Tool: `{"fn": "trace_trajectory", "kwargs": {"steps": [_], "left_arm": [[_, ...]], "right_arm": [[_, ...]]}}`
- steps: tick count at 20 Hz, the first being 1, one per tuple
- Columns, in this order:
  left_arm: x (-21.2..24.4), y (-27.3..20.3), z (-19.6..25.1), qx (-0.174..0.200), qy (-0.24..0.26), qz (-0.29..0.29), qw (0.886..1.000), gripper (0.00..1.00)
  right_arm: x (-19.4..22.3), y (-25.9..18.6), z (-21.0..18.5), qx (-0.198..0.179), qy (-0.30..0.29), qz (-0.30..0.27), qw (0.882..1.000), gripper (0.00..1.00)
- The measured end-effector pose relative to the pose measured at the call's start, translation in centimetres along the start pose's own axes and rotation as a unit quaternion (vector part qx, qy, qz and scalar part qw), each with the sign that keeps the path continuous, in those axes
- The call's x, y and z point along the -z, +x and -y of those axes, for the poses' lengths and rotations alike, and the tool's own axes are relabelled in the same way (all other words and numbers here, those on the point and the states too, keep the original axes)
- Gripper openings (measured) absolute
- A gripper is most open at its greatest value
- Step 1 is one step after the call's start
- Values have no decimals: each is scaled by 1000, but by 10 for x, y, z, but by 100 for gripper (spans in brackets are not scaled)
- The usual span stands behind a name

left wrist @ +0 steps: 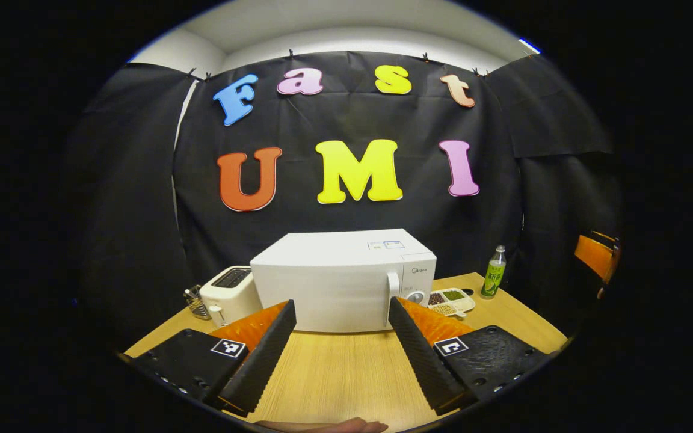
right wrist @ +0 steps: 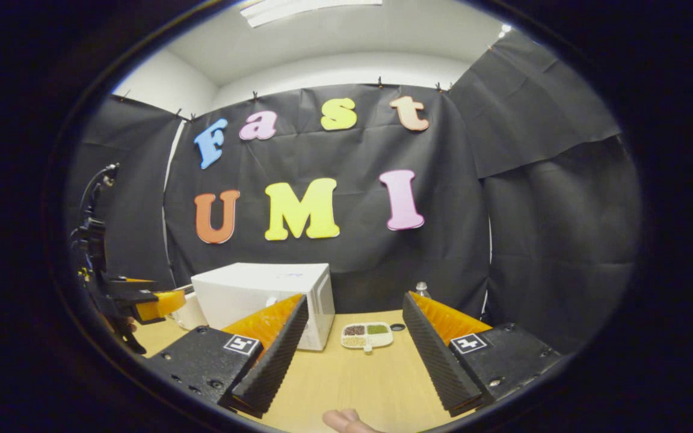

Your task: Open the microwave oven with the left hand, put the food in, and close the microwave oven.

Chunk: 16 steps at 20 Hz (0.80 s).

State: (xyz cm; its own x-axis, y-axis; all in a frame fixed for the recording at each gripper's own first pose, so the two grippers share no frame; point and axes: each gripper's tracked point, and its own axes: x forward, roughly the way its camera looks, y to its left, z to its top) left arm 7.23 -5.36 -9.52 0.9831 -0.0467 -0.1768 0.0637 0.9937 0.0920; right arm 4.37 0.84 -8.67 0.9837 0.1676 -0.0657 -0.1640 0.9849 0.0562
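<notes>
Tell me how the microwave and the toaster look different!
The microwave is far bigger than the toaster beside it. The microwave's top is flat and closed, while the toaster's top has dark slots. The microwave has a handle and a dial on its front right; the toaster has a small lever low on its end. Both are white boxes standing upright on the table.

The right gripper, jaws wide apart, faces the food tray beside the microwave.
</notes>
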Motion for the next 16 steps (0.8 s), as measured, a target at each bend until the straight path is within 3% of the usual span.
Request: {"fn": "trace_trajectory", "kwargs": {"steps": [1,2,4,5,6,7,10,11,12,13,16], "left_arm": [[-11,-15,-4,-5,-5,9,1000,98],[-20,-28,-8,-11,-4,20,1000,98],[-32,-53,-19,-25,-4,30,999,98],[-35,-64,-20,-25,-7,31,999,98],[-37,-74,-21,-25,-11,33,999,98],[-40,-85,-25,-26,-12,38,999,98],[-41,-107,-33,-33,-11,52,998,98],[-38,-111,-37,-36,-9,52,998,98],[-38,-115,-37,-39,-6,53,998,98],[-39,-120,-40,-42,-3,55,998,98],[-40,-129,-41,-44,-2,62,997,98]], "right_arm": [[-5,-4,-3,1,0,4,1000,92],[-11,-10,-7,2,0,6,1000,100],[-19,-20,-13,4,-3,6,1000,100],[-23,-24,-17,3,-4,7,1000,91],[-26,-29,-20,3,-5,6,1000,91],[-28,-34,-24,1,-3,5,1000,100],[-30,-47,-39,-17,-3,7,1000,100],[-29,-52,-43,-23,-5,9,1000,92],[-27,-55,-45,-25,-6,11,1000,91],[-27,-59,-46,-28,-9,13,999,100],[-28,-65,-49,-30,-13,15,999,100]]}}
